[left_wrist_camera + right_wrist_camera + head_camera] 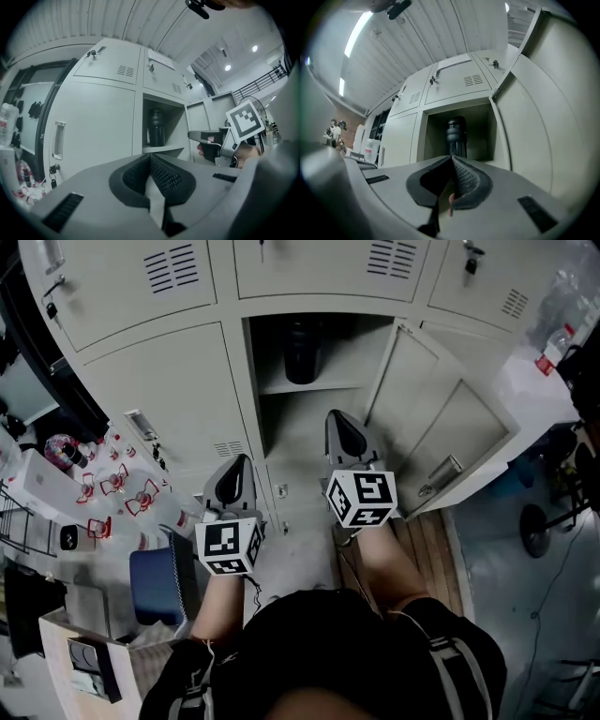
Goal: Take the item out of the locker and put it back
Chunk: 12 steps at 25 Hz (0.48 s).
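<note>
Closest in, by the body: left claw (pixel 238 465) clenched, pads (pixel 164 177) pressed tip to tip, empty. Just ahead and off to its right: right claw (pixel 339 418), clenched too, tips meeting, likewise gripping nothing. Both aimed at the open locker (pixel 281 371), door (pixel 450 432) swung out to the right. Deeper in, on the shelf (pixel 309 387) in the upper part of that compartment: dark bottle (pixel 302 351), standing upright, well apart from both claws. Dead ahead of the right one, ahead and slightly right of the left one.
</note>
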Motion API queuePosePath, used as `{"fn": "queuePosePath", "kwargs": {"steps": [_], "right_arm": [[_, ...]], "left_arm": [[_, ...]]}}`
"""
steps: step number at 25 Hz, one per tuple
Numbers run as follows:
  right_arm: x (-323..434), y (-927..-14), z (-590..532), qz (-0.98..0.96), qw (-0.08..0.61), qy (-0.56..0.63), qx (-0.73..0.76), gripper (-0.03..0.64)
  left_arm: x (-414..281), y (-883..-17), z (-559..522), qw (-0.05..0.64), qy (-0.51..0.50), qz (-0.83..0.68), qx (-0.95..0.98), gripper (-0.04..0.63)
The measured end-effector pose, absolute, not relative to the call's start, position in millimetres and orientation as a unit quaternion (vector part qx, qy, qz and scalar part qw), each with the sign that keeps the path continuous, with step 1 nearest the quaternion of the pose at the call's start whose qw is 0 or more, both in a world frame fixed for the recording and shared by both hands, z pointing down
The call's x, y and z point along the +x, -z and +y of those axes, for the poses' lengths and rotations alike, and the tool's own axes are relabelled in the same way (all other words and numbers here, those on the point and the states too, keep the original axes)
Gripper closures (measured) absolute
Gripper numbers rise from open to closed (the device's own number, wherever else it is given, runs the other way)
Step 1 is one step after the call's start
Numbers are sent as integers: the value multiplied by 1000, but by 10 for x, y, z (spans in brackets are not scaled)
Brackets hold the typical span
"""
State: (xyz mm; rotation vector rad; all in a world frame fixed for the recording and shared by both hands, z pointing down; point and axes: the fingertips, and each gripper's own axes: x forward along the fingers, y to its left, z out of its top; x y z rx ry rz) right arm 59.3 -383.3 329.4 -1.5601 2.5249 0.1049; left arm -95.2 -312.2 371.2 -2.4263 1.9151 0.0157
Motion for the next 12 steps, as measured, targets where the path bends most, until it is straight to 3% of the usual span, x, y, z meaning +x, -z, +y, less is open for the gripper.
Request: {"fn": "queuePosePath", "kwargs": {"steps": [12], "right_arm": [[555, -3566, -3632, 858, 64, -17, -510, 604]], "left_arm": [[-827, -3663, -3075, 33, 1, 613, -789, 581]]}}
